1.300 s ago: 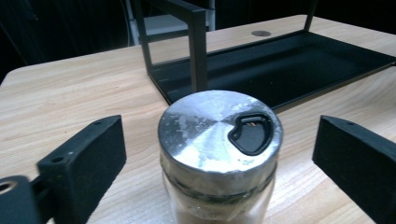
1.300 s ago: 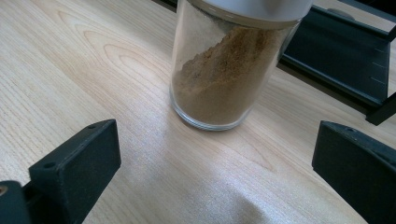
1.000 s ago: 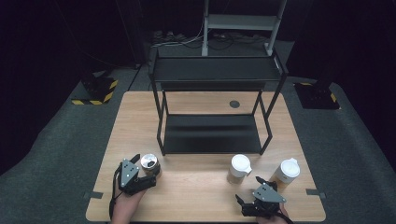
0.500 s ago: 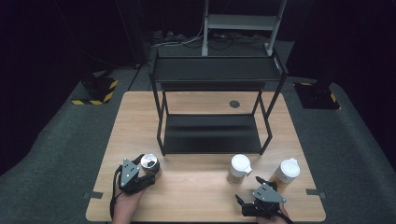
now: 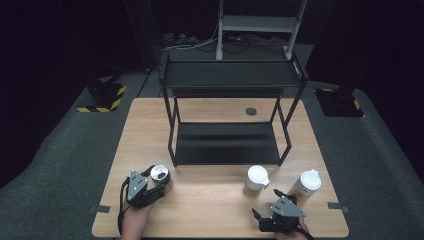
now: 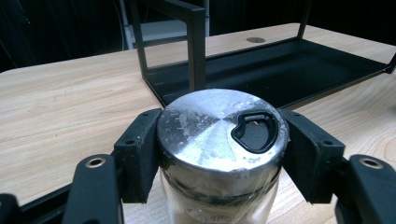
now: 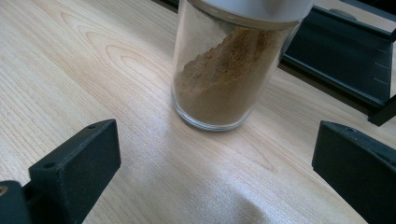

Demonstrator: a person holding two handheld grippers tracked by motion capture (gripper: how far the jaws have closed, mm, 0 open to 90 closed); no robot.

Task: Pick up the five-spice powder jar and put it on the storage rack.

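1. Spice jar with the metal lid (image 5: 160,173) stood at the lower left of the high view, on the wooden counter (image 5: 215,200) just in front of the black two-tier rack (image 5: 227,142).
2. In the left gripper view that jar's brushed steel lid (image 6: 219,128) sat between the two black jaws, a dark flip tab (image 6: 254,131) toward its right side and clear glass below.
3. The left hand-held gripper (image 5: 150,187) had just been closing, and its pads (image 6: 140,149) pressed on the jar right under the lid rim, clamped on both sides.
4. The right hand-held gripper (image 5: 270,220) sat at the lower right of the high view with its jaws wide apart and nothing between them.
5. Ahead of it in the right gripper view stood a glass shaker of brown powder (image 7: 229,70), apart from the jaws; a second white-capped shaker (image 5: 307,182) stood farther right in the high view.
6. Judged by its look, the jar would be rigid, smooth and likely slippery, fairly light, and breakable if dropped.
7. The best hold seemed to be the glass just below the lid, where the rim could stop it sliding down.
8. A firm, level squeeze would probably matter more than force.
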